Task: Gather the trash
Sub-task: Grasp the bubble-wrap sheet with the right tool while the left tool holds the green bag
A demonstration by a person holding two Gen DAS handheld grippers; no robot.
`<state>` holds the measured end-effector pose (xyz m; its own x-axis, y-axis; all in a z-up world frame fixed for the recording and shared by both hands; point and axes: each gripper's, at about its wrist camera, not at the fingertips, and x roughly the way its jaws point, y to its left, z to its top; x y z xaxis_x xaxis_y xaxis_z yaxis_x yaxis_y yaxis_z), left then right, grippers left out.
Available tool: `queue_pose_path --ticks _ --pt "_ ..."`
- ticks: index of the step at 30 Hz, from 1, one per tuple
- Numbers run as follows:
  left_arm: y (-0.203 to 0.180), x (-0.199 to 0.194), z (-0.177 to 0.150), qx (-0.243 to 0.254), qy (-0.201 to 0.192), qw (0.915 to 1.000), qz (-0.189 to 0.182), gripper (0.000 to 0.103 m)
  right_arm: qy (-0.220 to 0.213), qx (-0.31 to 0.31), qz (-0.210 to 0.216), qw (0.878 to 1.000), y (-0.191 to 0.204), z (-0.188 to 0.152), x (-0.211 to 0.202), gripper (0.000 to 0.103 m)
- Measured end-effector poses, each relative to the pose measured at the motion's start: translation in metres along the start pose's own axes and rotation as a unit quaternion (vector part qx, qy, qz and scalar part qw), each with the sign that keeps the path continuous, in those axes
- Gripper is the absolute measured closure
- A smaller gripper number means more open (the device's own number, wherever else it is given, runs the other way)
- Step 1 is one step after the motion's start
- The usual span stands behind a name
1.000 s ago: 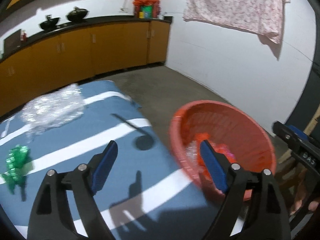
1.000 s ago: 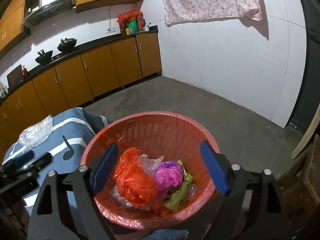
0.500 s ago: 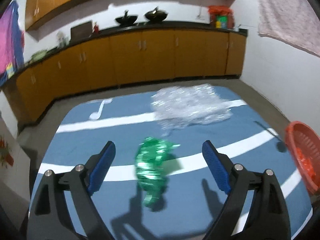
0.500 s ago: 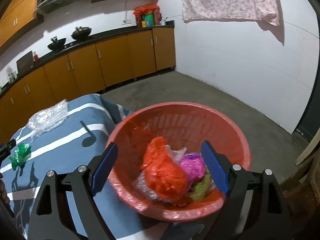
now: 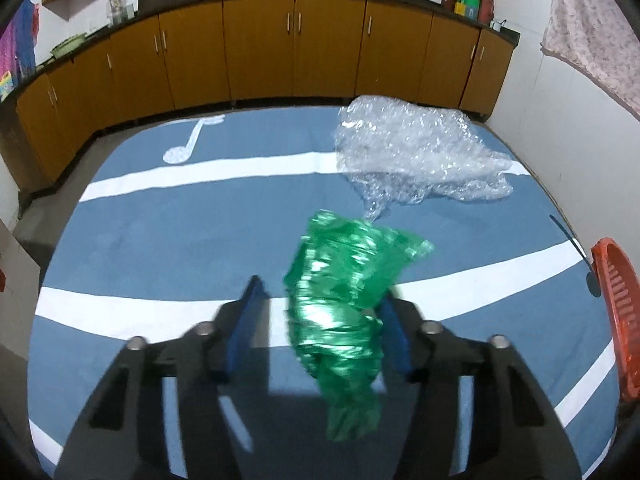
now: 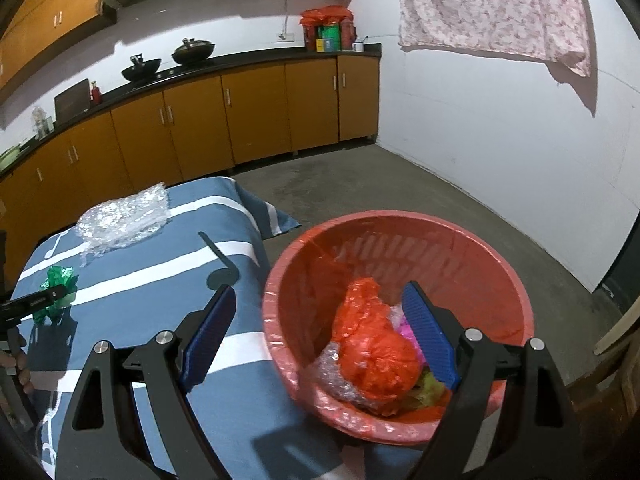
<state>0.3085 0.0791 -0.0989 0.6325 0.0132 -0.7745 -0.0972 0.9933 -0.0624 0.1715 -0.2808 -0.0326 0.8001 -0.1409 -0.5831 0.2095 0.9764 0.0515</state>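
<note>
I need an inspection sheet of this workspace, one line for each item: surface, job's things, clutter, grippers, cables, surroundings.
Surface: blue cloth with white stripes covering the table.
Job's things: green foil wrapper between the left gripper's fingers; sheet of bubble wrap lying farther back on the cloth; red basket at the cloth's edge, holding an orange plastic bag and other wrappers.
Clutter: nothing seen.
Grippers: left gripper closing around the green wrapper, one pad at its side, a gap at the other; right gripper open, empty, over the basket's near rim.
Cables: nothing seen on the table.
Surroundings: brown cabinets, two woks on the counter, floral cloth hanging on the wall.
</note>
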Motion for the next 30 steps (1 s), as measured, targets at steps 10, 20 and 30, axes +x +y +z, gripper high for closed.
queue_pose_path --ticks 10,20,30 --pt "0.038 -0.015 0.000 -0.022 -0.025 0.9993 0.017 0.067 0.000 -0.028 0.067 0.997 0.065 0.011 0.014 0.019" --pt "0.119 -0.048 -0.004 -0.073 -0.055 0.9940 0.061 0.067 0.009 -0.099 0.172 0.980 0.203 0.021 0.055 0.037" --pt "0.177 -0.053 -0.007 -0.132 -0.064 0.9858 0.083 0.067 0.032 -0.144 0.191 0.970 0.308 0.028 0.108 0.041"
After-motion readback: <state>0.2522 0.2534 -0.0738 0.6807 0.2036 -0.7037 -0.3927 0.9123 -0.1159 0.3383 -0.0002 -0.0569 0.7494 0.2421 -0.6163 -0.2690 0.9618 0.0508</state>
